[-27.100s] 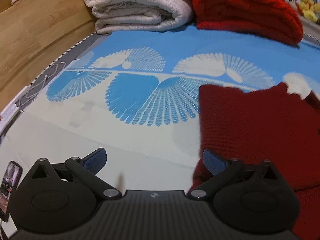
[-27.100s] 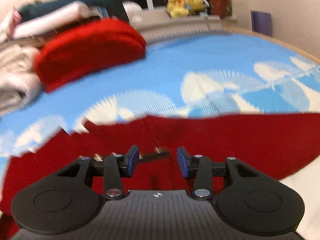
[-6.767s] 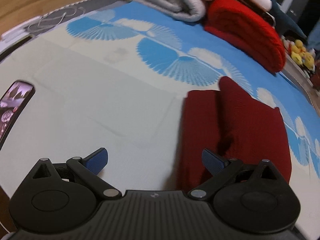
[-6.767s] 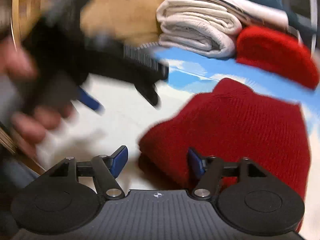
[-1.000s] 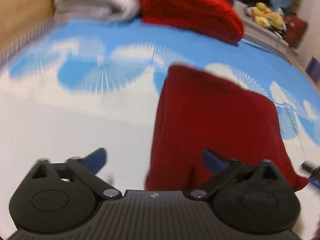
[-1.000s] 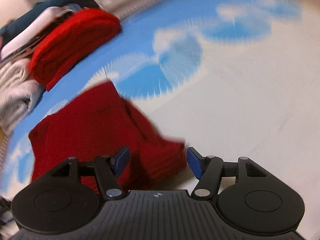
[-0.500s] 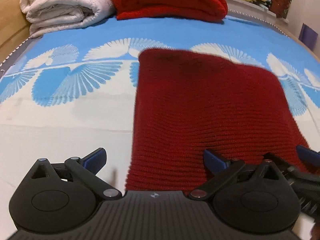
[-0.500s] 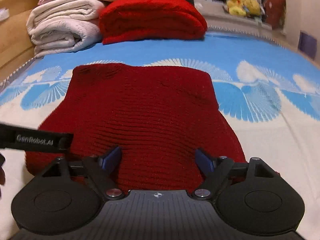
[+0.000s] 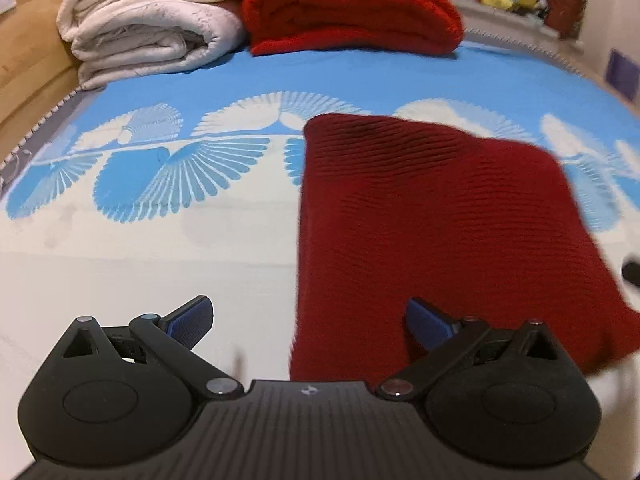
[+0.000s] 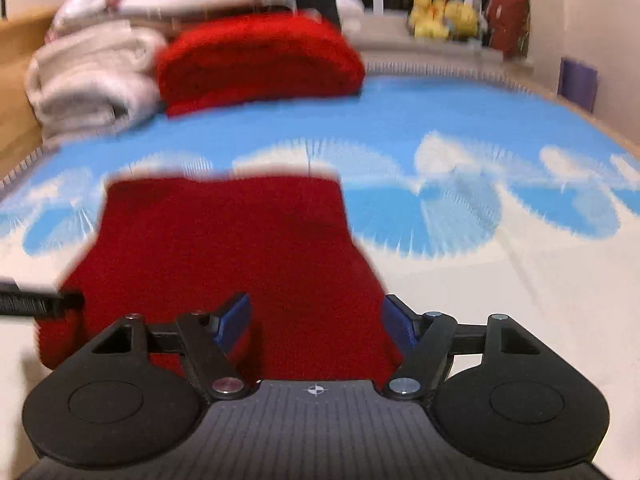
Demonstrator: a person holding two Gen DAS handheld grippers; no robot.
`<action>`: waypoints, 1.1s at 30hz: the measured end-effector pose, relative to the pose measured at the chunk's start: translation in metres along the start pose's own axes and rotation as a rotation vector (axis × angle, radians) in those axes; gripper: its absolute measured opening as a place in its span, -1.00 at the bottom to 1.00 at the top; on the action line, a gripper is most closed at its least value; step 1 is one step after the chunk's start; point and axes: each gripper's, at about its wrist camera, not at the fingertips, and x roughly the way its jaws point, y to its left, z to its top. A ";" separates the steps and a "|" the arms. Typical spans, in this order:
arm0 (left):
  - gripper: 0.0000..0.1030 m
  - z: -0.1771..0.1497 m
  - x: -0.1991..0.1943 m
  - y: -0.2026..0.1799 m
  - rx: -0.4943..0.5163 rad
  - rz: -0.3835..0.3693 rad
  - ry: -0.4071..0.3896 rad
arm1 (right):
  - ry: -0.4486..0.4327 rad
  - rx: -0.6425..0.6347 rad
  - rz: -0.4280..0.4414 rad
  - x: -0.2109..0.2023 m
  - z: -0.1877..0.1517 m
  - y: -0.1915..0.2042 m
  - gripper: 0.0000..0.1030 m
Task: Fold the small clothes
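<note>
Folded dark red sweater (image 9: 440, 216) lies flat on the blue-and-white bedspread (image 9: 168, 184). Left claw (image 9: 308, 320) spread wide over its near left edge; right claw (image 10: 316, 322) spread too, straddling its near edge.

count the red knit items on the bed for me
2: a dark red folded sweater lying flat near both open grippers, and a brighter red folded knit at the far end beside the white blankets. More may be hidden.
</note>
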 end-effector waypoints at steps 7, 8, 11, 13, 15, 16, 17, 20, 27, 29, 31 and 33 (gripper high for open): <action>0.99 -0.061 -0.081 0.014 -0.071 -0.035 -0.059 | -0.090 0.016 0.057 -0.082 -0.038 0.013 0.71; 0.99 -0.074 -0.089 0.014 -0.058 -0.017 -0.068 | -0.083 0.015 0.068 -0.091 -0.047 0.015 0.73; 0.99 -0.114 -0.102 0.011 -0.006 0.015 -0.060 | -0.070 -0.018 0.084 -0.116 -0.079 0.026 0.79; 0.99 -0.131 -0.105 0.005 0.019 -0.002 -0.027 | -0.059 -0.061 0.078 -0.133 -0.096 0.034 0.83; 0.99 -0.138 -0.105 0.000 0.023 -0.032 -0.012 | -0.047 -0.078 0.055 -0.143 -0.107 0.037 0.85; 0.99 -0.141 -0.107 -0.002 0.023 -0.035 -0.024 | -0.039 -0.069 0.051 -0.144 -0.110 0.036 0.85; 0.99 -0.144 -0.108 -0.004 0.026 -0.034 -0.035 | -0.025 -0.046 0.053 -0.144 -0.111 0.033 0.85; 0.99 -0.148 -0.106 -0.006 0.040 -0.025 -0.049 | 0.017 0.001 0.050 -0.137 -0.113 0.030 0.86; 0.99 -0.138 -0.089 -0.001 0.011 -0.043 -0.003 | 0.062 0.035 0.021 -0.118 -0.112 0.022 0.86; 0.99 -0.137 -0.089 -0.002 0.019 -0.047 -0.003 | 0.071 0.015 0.022 -0.114 -0.113 0.026 0.85; 0.99 -0.136 -0.090 -0.003 0.030 -0.058 -0.008 | 0.070 -0.021 0.016 -0.112 -0.115 0.031 0.85; 0.99 -0.136 -0.091 -0.003 0.030 -0.058 -0.010 | 0.063 -0.060 0.007 -0.110 -0.115 0.036 0.85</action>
